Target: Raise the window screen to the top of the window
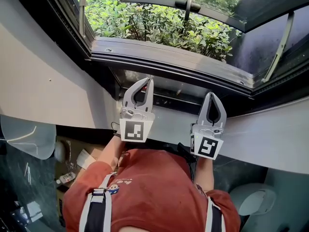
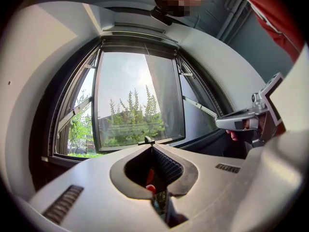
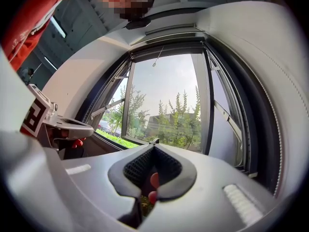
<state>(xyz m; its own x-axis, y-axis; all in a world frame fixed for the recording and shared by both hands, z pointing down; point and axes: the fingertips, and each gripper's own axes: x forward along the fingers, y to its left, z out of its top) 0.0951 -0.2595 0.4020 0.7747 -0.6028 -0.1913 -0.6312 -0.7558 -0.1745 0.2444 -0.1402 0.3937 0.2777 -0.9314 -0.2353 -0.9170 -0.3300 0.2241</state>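
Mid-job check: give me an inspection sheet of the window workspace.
Surface: white ledge below the window.
Job's things: window frame, sash swung outward; the screen cannot be clearly made out.
Clutter: small bottle on the floor at left.
Grippers: left gripper and right gripper, jaws together, nothing between them, tips near the lower frame.
Cables: thin cord hanging at the window top.
Surroundings: bushes outside.

We look down on a white sill (image 1: 270, 139) – below its left end, a small bottle (image 1: 66, 178) lies among clutter on the dark floor (image 1: 19, 197).
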